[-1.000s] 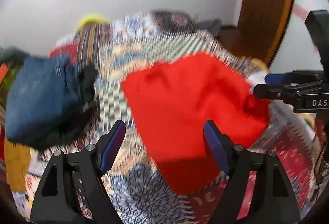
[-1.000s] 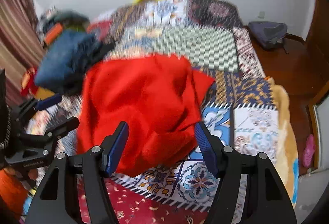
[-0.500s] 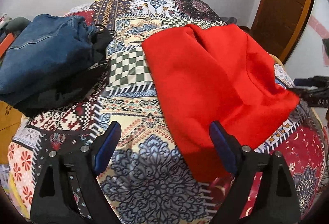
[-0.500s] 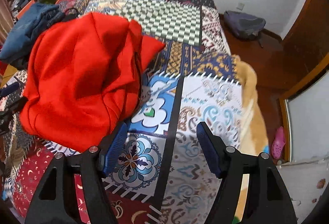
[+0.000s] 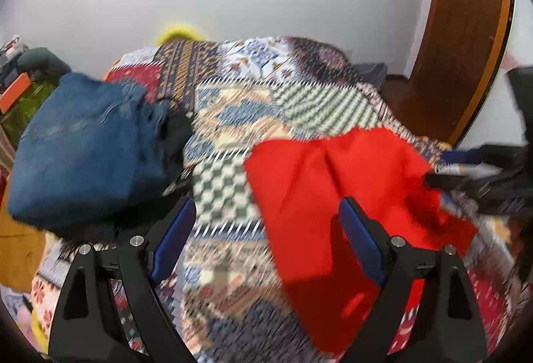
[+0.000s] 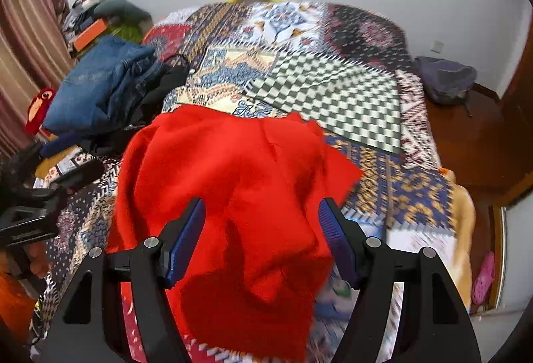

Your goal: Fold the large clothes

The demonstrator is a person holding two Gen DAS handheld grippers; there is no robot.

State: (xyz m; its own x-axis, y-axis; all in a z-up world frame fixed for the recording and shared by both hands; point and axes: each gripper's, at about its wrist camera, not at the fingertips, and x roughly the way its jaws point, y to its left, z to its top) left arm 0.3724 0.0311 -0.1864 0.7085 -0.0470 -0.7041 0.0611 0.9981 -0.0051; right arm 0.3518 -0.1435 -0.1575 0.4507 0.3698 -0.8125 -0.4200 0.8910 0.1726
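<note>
A red garment (image 6: pixel 226 183) is lying in a loose heap on the near part of the patchwork bedspread (image 6: pixel 333 89), its near edge drooping over the bed's front side, probably because it is waiting to be spread flat before any fold can be made. The right gripper (image 6: pixel 261 239) is hovering over the near middle of that cloth with its blue-padded jaws spread wide and nothing between them; it appears to be lining up over a bunched fold so that it can take hold of a hem or corner. In the left wrist view the left gripper (image 5: pixel 266 243) is likewise gaping, gripping nothing, and is hanging over the bedspread just left of the garment's left edge (image 5: pixel 319 203), which suggests the two tools are being set to each side of the cloth to pull it out evenly. Both views are smeared, so whether any finger is touching fabric cannot be told. A folded pair of blue jeans (image 6: pixel 100 86) is sitting on dark clothing at the far left of the bed, seemingly a pile put aside. The red piece is showing creases and an overlapping flap on its right, so I judge the folding is at an early stage, with flattening needed first.
</note>
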